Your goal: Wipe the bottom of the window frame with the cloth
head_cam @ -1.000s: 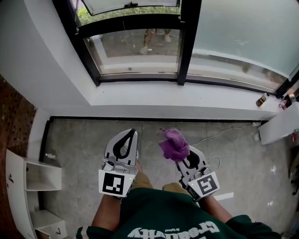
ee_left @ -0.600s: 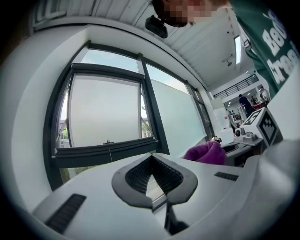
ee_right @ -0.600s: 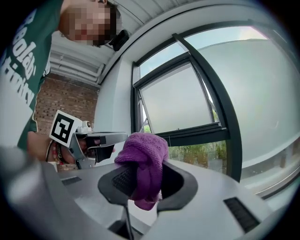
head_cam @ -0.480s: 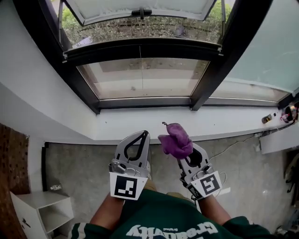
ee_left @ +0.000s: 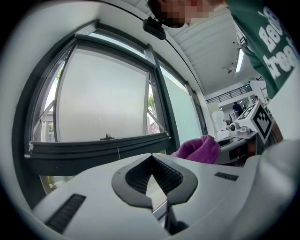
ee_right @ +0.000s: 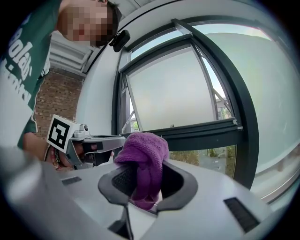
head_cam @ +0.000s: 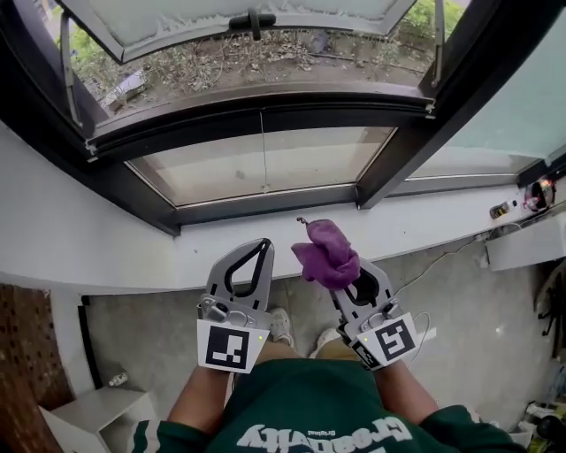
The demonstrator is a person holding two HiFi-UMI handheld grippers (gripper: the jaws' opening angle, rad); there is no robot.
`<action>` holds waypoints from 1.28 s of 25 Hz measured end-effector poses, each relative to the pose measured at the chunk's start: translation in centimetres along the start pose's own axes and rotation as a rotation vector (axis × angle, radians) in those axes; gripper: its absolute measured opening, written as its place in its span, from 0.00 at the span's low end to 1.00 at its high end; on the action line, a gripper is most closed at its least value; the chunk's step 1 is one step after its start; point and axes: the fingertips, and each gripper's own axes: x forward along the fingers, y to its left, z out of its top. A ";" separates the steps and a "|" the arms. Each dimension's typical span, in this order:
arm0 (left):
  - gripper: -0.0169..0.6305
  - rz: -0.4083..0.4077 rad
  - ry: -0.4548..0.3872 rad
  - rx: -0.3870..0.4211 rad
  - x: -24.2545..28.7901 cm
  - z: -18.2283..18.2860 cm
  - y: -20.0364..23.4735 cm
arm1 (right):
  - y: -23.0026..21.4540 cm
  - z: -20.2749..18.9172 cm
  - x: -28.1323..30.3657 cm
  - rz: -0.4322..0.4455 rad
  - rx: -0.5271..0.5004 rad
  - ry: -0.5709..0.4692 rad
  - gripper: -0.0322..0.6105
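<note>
A purple cloth (head_cam: 325, 252) is bunched up in my right gripper (head_cam: 342, 268), which is shut on it; in the right gripper view the cloth (ee_right: 143, 157) fills the gap between the jaws. My left gripper (head_cam: 262, 244) is beside it to the left, shut with its tips touching and nothing held (ee_left: 151, 157). Both hover over the front edge of the white sill (head_cam: 177, 252). The black bottom rail of the window frame (head_cam: 265, 203) lies just beyond them, a little apart from the cloth. From the left gripper view the cloth (ee_left: 199, 147) shows at the right.
An open top-hung sash (head_cam: 248, 18) juts outward above the frame. A dark upright post (head_cam: 416, 133) stands at the right. Small objects (head_cam: 535, 195) sit at the sill's far right end. A white shelf unit (head_cam: 97, 411) stands on the floor at lower left, and a cable (head_cam: 442, 257) runs along the floor.
Both grippers and the head have moved forward to the window, from over the floor to over the sill's edge. The cloth stays held in the right gripper.
</note>
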 end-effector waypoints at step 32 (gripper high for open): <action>0.04 0.045 0.109 -0.124 8.2 -7.5 -3.8 | -4.3 -10.0 4.2 0.225 0.091 0.078 0.20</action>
